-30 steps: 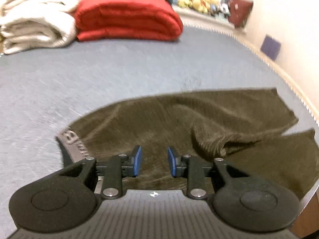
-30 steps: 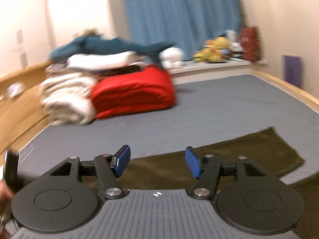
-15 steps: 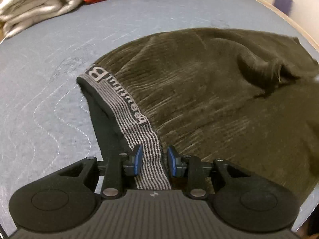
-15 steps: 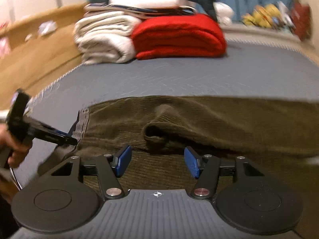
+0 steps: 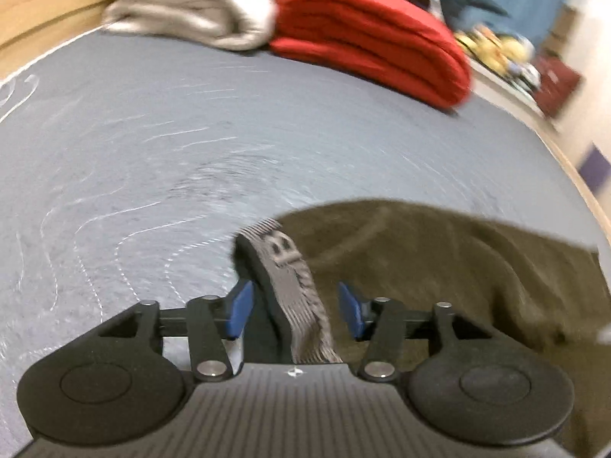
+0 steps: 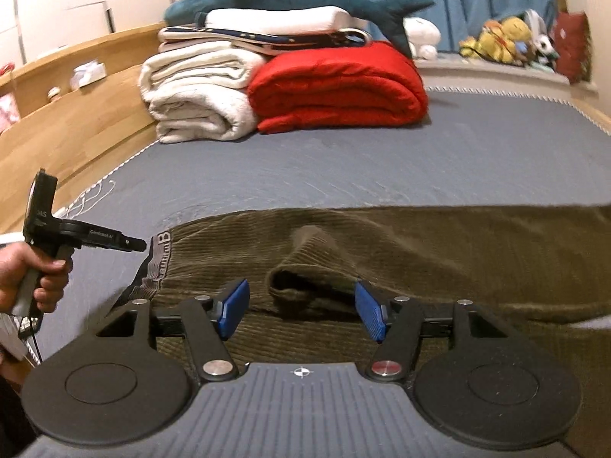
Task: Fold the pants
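straddling the waistband (image 5: 290,286), left claw (image 5: 292,309) gapes; right claw (image 6: 301,313) gapes over a pants (image 6: 420,252) fold.

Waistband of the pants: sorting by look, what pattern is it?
Grey with fine stripes and dark lettering on the waistband; clearest in left wrist view.

Left claw (image 5: 293,311) wider around waistband (image 5: 288,267)

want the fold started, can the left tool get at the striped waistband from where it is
Probably yes. The waistband already rises between the open pads of the left tool, nothing covering it; closing should catch it. The view is blurred, so the depth of bite is uncertain.
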`<state>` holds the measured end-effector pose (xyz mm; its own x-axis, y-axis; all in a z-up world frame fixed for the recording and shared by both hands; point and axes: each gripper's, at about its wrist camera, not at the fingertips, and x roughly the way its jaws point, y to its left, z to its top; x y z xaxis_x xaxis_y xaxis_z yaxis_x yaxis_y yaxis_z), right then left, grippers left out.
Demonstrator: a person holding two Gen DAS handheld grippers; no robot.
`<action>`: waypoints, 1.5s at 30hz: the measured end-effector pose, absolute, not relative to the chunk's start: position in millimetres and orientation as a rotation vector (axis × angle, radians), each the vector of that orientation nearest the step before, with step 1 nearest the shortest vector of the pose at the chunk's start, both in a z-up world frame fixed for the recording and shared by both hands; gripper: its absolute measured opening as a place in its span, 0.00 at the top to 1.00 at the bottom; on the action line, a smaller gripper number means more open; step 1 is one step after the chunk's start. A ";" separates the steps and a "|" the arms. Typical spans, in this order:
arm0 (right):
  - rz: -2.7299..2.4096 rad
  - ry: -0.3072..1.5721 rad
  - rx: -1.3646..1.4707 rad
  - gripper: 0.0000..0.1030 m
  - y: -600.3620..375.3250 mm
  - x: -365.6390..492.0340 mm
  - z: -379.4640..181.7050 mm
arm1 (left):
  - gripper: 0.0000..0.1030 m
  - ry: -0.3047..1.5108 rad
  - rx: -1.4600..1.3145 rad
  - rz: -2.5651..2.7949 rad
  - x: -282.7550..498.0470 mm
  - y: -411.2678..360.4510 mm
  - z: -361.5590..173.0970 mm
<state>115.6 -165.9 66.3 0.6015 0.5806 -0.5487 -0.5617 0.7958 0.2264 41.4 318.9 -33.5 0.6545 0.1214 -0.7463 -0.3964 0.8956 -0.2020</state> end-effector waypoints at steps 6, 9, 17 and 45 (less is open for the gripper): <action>0.634 0.676 0.070 0.36 -175.2 122.4 62.8 | 0.16 0.724 -0.378 0.330 65.7 331.9 -37.0; 0.630 0.674 0.081 0.36 -179.5 123.0 64.8 | 0.12 0.732 -0.317 0.346 86.3 330.3 -48.0; 0.614 0.670 0.085 0.35 -190.5 125.5 64.1 | 0.11 0.722 -0.356 0.382 120.6 342.3 -68.7; 0.503 0.714 0.146 0.34 -209.1 147.2 55.4 | 0.91 0.717 0.170 0.019 119.5 254.2 -40.4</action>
